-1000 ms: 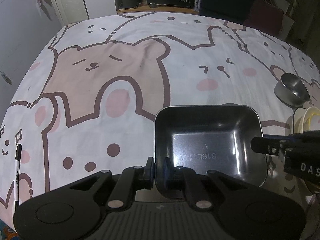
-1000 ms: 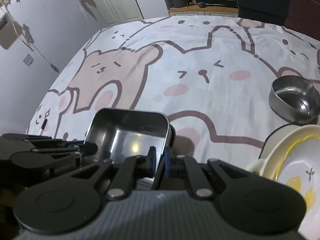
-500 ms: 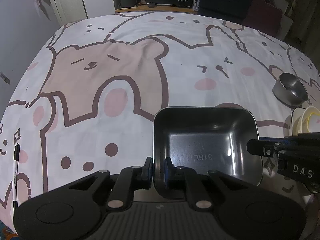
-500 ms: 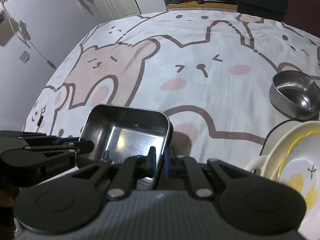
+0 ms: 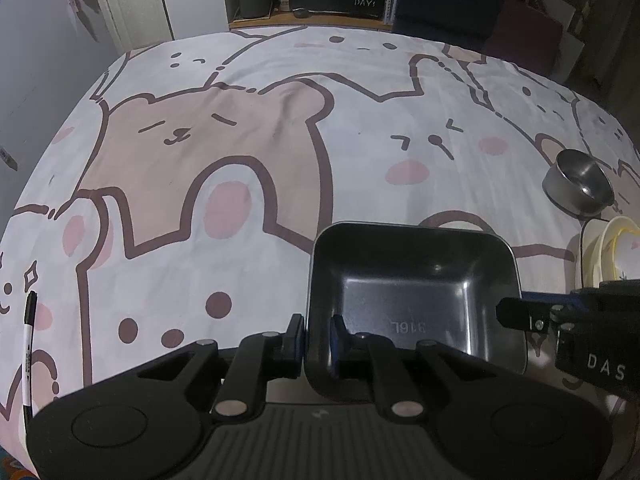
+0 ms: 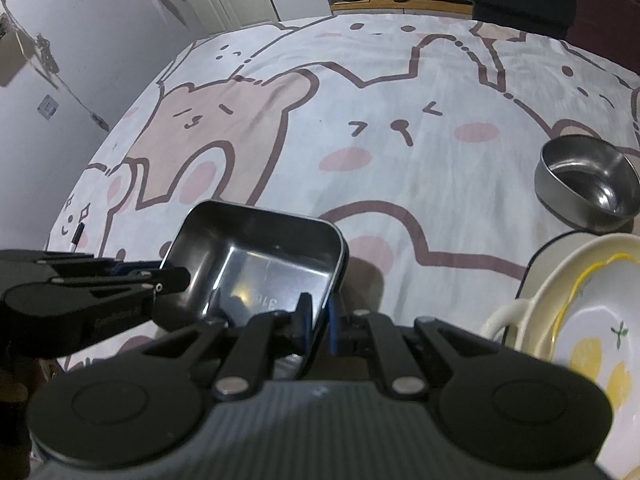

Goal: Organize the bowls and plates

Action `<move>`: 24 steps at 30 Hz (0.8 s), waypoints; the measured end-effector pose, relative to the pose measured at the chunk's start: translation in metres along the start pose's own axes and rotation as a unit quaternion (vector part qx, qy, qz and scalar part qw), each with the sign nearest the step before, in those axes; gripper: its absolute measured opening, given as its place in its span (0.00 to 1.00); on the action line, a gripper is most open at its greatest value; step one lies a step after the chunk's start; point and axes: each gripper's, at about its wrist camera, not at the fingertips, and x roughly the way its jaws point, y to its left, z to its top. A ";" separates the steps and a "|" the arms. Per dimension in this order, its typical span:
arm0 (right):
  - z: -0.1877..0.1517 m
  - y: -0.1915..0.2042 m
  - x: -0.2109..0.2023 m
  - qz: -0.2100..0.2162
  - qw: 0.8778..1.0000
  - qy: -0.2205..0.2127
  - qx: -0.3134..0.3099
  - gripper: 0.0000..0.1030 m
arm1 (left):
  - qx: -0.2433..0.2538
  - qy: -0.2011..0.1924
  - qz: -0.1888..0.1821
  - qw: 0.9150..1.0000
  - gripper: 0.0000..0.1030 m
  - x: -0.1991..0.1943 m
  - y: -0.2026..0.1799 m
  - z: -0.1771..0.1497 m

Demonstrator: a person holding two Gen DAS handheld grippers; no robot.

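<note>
A rectangular steel tray [image 5: 412,292] [image 6: 260,256] sits low over the bear-print tablecloth [image 5: 248,152], held from both sides. My left gripper [image 5: 317,334] is shut on its left wall, one finger inside and one outside. My right gripper [image 6: 319,318] is shut on the opposite wall the same way. Each gripper shows in the other's view: the right gripper [image 5: 560,316] at the tray's right edge, the left gripper [image 6: 120,280] at its left corner. Whether the tray touches the cloth I cannot tell.
A round steel bowl [image 5: 578,188] [image 6: 588,180] stands on the cloth to the right. Nearer on the right lie stacked cream plates with a lemon print [image 5: 612,252] [image 6: 580,320]. A marker pen [image 5: 28,344] lies by the left edge. Cabinets and chairs stand beyond the table.
</note>
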 end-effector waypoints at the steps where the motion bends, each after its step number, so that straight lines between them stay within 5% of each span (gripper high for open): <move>1: -0.001 0.000 0.000 0.000 1.000 0.001 0.000 0.10 | 0.000 -0.002 -0.001 1.000 0.13 0.000 0.000 0.001; 24: -0.001 -0.010 0.004 0.013 0.999 0.017 0.024 0.10 | 0.007 0.018 -0.004 1.000 0.15 0.005 -0.001 0.000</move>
